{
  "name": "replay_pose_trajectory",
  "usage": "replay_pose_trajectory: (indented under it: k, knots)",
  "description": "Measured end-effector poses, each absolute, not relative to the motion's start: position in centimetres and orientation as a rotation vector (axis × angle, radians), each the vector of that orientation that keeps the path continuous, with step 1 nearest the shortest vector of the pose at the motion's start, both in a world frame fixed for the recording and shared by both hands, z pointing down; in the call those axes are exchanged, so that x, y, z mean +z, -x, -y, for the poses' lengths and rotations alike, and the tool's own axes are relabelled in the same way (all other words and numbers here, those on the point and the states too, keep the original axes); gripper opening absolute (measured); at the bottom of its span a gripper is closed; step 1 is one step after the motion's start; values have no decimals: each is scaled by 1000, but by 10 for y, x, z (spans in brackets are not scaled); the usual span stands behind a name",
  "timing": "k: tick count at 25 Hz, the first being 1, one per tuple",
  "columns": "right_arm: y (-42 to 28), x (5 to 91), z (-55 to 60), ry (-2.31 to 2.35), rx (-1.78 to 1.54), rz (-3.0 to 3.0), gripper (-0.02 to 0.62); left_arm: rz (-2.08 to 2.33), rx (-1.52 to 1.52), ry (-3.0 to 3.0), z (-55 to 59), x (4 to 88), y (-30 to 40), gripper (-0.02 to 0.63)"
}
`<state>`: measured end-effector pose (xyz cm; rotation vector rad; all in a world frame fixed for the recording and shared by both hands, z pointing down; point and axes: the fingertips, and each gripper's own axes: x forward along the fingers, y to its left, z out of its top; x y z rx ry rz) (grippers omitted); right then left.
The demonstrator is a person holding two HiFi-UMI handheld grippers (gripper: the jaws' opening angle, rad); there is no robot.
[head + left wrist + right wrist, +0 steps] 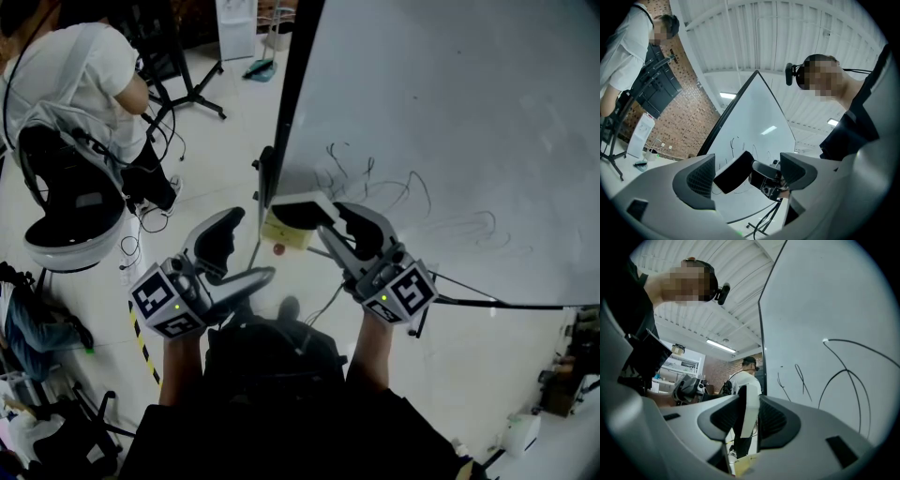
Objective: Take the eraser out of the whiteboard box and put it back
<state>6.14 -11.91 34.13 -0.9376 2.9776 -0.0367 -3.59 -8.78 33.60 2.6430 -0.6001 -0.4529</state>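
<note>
White-backed eraser [302, 212] is clamped in your right tongs [328, 220], black felt face showing in the head view; the right gripper view has it edge-on [750, 408], both pads pressed on its flat sides; it sits at the lower left corner of the whiteboard [450, 122], just over the yellow box [286, 236]; whether it touches the box can't be made out. Your left tongs [253, 244] are wide and empty, left of the box, aimed toward the eraser; their own view shows its black face beyond the gap. Black scribbles on the board; a person in a white shirt [75, 66] sits well apart at upper left.
</note>
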Motion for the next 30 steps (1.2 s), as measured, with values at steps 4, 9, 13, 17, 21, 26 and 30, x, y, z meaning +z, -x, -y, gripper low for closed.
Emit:
replay_pose_trajectory:
  k: [4, 9, 13, 17, 21, 26, 30]
  knots:
    - [-61, 350, 121, 949, -49, -3003, 152, 605, -454, -2635, 88, 336, 36, 430]
    - [-58, 359, 122, 952, -44, -3037, 152, 611, -446, -2634, 87, 339, 38, 430]
    - [-56, 366, 123, 956, -53, -3064, 152, 620, -454, -2624, 89, 339, 38, 431]
    - [-54, 372, 126, 967, -42, -3079, 152, 621, -448, -2627, 89, 342, 38, 430]
    - [-52, 377, 127, 972, -51, -3087, 152, 621, -445, -2626, 88, 342, 39, 430]
    - [-51, 389, 128, 981, -75, -3125, 152, 622, -445, -2618, 88, 341, 38, 430]
    - [-50, 396, 131, 992, -82, -3134, 152, 623, -441, -2616, 89, 343, 38, 430]
